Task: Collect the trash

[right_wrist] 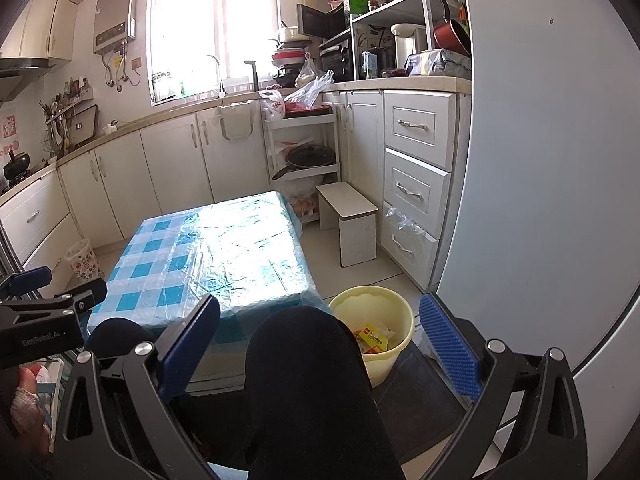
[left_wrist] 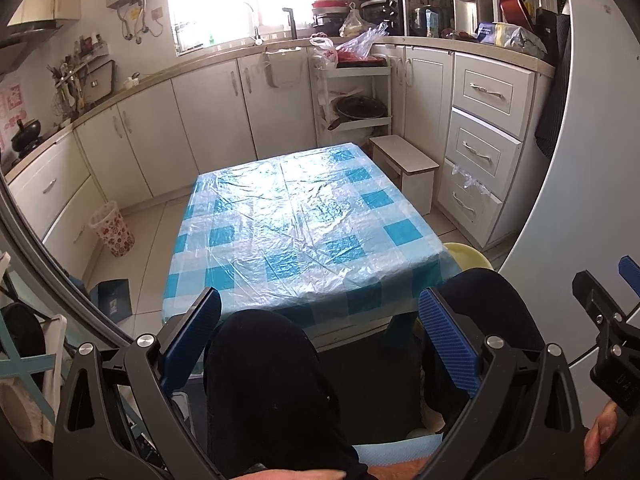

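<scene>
Crumpled yellow-and-red snack wrappers (right_wrist: 370, 338) lying inside pale yellow plastic bucket (right_wrist: 394, 354) on tiled floor, just right of low surface under blue-and-white checked plastic cloth (left_wrist: 296, 224). Person's dark-trousered knees (right_wrist: 308, 364) beside bucket. Left gripper (left_wrist: 320, 320) fingers spread wide, holding nothing. Right gripper (right_wrist: 320, 326) fingers likewise wide, empty.

1 table (right_wrist: 224, 248), 1 yellow bucket (right_wrist: 372, 304), 1 stool (right_wrist: 348, 204), 1 floral bin (right_wrist: 82, 260), 2 grippers.
</scene>
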### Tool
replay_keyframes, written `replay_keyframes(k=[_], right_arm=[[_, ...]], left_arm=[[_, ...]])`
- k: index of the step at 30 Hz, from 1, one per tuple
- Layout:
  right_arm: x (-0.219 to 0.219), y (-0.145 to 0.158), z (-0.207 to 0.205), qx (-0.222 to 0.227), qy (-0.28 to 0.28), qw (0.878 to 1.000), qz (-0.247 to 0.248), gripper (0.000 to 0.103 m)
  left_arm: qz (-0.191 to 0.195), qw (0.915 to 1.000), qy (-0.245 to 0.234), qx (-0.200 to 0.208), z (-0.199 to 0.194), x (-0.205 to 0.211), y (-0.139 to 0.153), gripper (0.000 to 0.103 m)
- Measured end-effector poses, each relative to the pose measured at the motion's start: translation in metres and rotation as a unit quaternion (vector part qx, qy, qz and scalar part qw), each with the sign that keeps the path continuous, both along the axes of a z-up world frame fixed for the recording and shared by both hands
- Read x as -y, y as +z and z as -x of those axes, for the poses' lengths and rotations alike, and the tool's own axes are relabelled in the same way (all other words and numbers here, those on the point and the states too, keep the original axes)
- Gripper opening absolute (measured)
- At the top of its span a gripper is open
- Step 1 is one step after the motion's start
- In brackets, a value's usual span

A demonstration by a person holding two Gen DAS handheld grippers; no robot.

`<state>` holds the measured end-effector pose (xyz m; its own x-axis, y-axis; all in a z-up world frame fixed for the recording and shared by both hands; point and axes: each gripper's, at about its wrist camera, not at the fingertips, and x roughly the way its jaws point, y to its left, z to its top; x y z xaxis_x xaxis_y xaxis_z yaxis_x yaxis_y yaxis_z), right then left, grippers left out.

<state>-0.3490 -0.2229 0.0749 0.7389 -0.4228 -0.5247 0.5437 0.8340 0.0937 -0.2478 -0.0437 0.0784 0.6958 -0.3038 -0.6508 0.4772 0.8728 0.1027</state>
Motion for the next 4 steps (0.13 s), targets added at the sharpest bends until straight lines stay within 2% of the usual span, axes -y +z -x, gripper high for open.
replay_keyframes(k=[4], right_arm=[[0.011,0.001,-0.012,-0.001,-0.003,1.000,0.001,0.096]], left_arm=[[0.002,0.9997,0.014,-0.020,-0.019,-0.004,-0.009,0.095]])
